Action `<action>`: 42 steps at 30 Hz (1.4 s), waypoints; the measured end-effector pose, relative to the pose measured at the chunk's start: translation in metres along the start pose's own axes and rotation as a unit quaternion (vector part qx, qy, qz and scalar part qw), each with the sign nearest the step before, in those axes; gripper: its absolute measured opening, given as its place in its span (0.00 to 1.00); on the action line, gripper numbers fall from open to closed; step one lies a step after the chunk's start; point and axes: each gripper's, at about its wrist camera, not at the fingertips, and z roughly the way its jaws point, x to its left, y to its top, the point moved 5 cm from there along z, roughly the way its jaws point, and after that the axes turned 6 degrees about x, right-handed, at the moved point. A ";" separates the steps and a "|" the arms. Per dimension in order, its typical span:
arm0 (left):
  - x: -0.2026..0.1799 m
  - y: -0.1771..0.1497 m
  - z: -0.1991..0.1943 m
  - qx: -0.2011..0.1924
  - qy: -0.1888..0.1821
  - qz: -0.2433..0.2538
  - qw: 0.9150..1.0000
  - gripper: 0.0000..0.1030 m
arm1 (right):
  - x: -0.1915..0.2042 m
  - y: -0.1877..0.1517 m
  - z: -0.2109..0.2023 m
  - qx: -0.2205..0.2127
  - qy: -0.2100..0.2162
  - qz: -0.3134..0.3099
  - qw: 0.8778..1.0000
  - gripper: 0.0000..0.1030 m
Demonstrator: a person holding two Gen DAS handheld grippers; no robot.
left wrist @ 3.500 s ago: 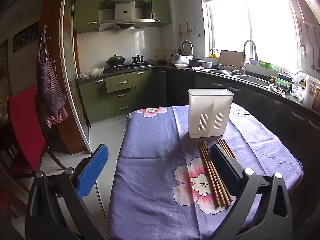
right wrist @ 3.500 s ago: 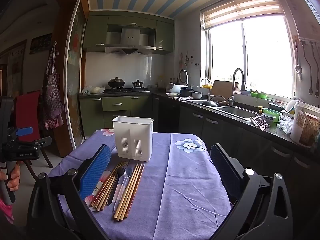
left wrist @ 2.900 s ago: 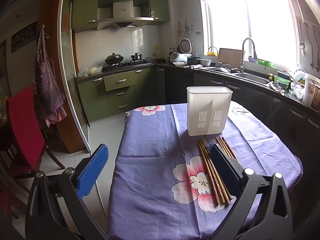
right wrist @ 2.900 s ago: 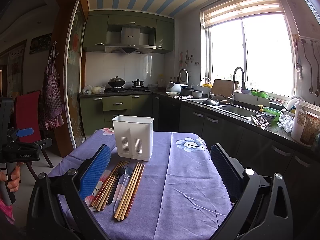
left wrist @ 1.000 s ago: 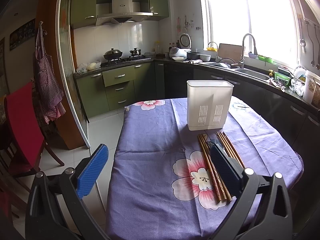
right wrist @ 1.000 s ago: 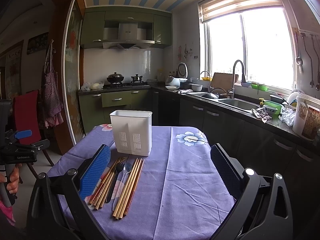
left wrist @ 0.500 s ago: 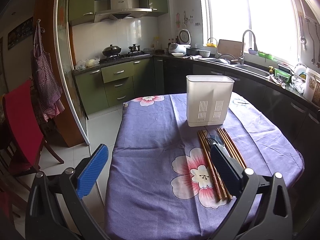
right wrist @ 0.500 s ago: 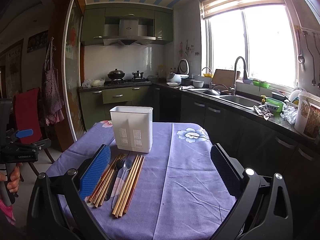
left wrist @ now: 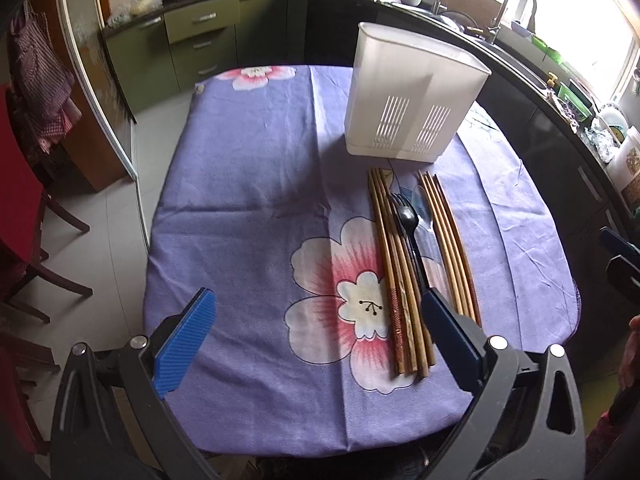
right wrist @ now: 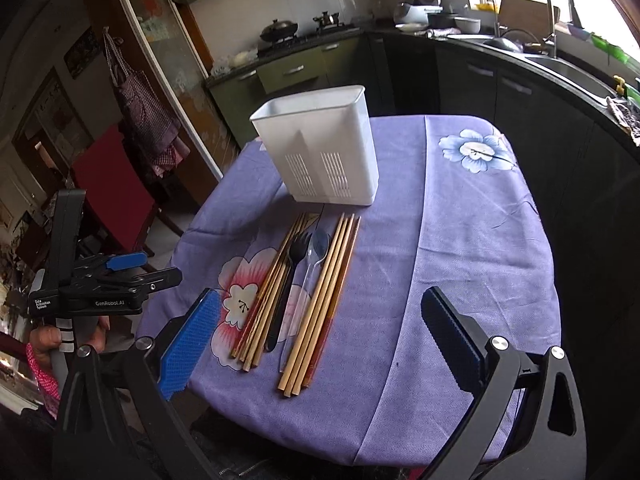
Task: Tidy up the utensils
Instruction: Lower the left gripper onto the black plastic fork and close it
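Observation:
A white slotted utensil holder [left wrist: 412, 94] [right wrist: 320, 148] stands upright on the purple flowered tablecloth [left wrist: 248, 200] [right wrist: 452, 240]. In front of it lie two bundles of wooden chopsticks [left wrist: 394, 264] [right wrist: 320, 304], with a black fork [left wrist: 408, 220] [right wrist: 286, 280] and a clear plastic spoon [right wrist: 312, 264] between them. My left gripper [left wrist: 316, 336] is open above the near table edge, its right finger beside the chopstick ends. My right gripper [right wrist: 320, 328] is open over the near ends of the utensils. Neither holds anything.
A hand holds the left gripper's body [right wrist: 80, 284] at the table's left in the right wrist view. A red chair [right wrist: 112, 184] stands at the left. Dark kitchen counter with a sink [right wrist: 560, 64] runs along the right. Green cabinets [left wrist: 192, 36] are behind.
Both grippers have risen and tilted downward, so both views look down on the table. The utensils and the holder have not moved. Both grippers stay open.

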 end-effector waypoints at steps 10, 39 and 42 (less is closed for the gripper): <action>-0.057 0.034 0.050 0.105 -0.051 0.014 0.993 0.55 | -0.048 0.028 0.034 0.066 -0.017 0.050 0.996 0.92; -0.098 0.065 0.125 0.178 0.002 0.023 0.984 0.12 | -0.072 0.029 0.049 0.074 -0.010 0.050 0.996 0.91; -0.100 0.068 0.128 0.177 0.007 0.022 0.984 0.12 | -0.071 0.028 0.050 0.074 -0.009 0.048 0.996 0.91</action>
